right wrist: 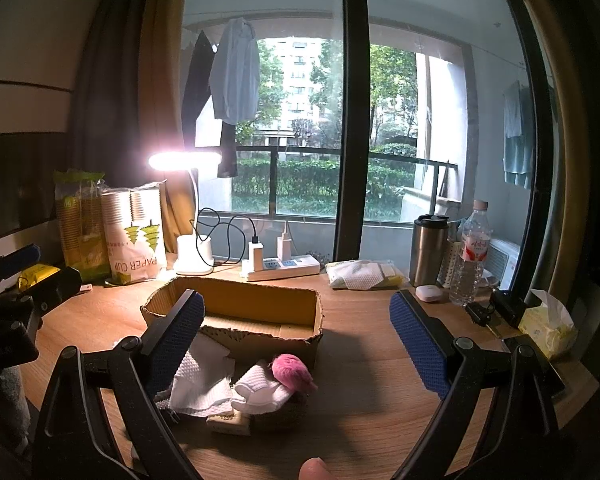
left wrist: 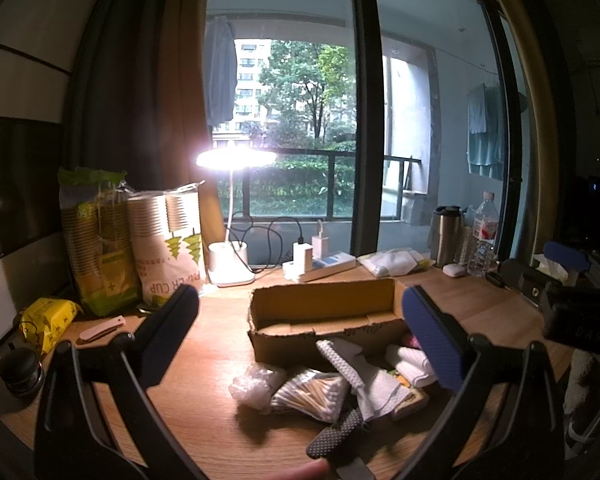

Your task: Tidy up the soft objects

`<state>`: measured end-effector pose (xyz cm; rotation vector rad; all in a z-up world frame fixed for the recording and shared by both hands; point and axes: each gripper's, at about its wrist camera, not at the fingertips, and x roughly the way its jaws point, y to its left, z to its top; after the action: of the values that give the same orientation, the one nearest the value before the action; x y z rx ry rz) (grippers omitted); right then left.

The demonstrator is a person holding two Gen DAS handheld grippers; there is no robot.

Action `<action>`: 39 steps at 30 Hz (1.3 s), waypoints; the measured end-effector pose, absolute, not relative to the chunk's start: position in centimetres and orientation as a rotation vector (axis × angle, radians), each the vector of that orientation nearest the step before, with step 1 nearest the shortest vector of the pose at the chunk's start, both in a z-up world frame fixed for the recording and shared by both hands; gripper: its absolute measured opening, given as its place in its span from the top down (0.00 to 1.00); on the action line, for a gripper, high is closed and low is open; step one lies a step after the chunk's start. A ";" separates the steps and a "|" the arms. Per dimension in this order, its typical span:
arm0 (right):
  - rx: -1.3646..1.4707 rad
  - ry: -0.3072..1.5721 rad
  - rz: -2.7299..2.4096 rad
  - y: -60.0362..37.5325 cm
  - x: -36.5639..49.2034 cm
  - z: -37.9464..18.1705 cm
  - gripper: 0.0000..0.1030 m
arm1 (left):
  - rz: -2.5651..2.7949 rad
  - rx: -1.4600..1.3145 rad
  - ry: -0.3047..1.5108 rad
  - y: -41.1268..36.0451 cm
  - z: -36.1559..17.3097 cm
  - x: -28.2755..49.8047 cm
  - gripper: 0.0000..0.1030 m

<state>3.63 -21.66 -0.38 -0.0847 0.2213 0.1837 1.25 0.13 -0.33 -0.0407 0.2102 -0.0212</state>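
Observation:
An open cardboard box (left wrist: 324,300) (right wrist: 260,300) sits mid-desk with nothing visible inside. A heap of soft items lies in front of it: a clear plastic bag (left wrist: 254,386), a pack of cotton swabs (left wrist: 312,394), white cloths (left wrist: 374,384) (right wrist: 202,380), a rolled white towel (left wrist: 414,366) (right wrist: 260,390), a pink pompom (right wrist: 292,372) and a dark mesh strip (left wrist: 334,434). My left gripper (left wrist: 300,328) hangs open above the heap, nothing between its fingers. My right gripper (right wrist: 296,336) is open too, over the pompom and towel.
At the back of the wooden desk (right wrist: 360,360) stand a lit lamp (left wrist: 232,256), a power strip (left wrist: 320,266), paper-cup packs (left wrist: 164,248), a steel tumbler (right wrist: 428,252), a water bottle (right wrist: 470,256) and a mask pack (right wrist: 360,274). A tissue pack (right wrist: 548,324) lies right, a yellow packet (left wrist: 48,320) left.

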 end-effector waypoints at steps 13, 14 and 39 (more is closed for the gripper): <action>-0.086 0.228 0.187 -21.6 3.7 -0.5 0.07 | -0.022 -0.041 0.211 0.2 -0.4 1.3 0.01; -0.086 0.230 0.188 -21.5 3.8 -0.6 0.07 | -0.022 -0.041 0.212 0.2 -0.4 1.3 0.01; -0.039 0.496 0.231 -22.1 12.3 -6.6 0.07 | -0.085 -0.024 0.537 0.9 -7.6 10.0 0.01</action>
<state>12.27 -22.12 -6.65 -0.0390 0.4956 0.2311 10.04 0.94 -7.60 -0.0242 0.5373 -0.0846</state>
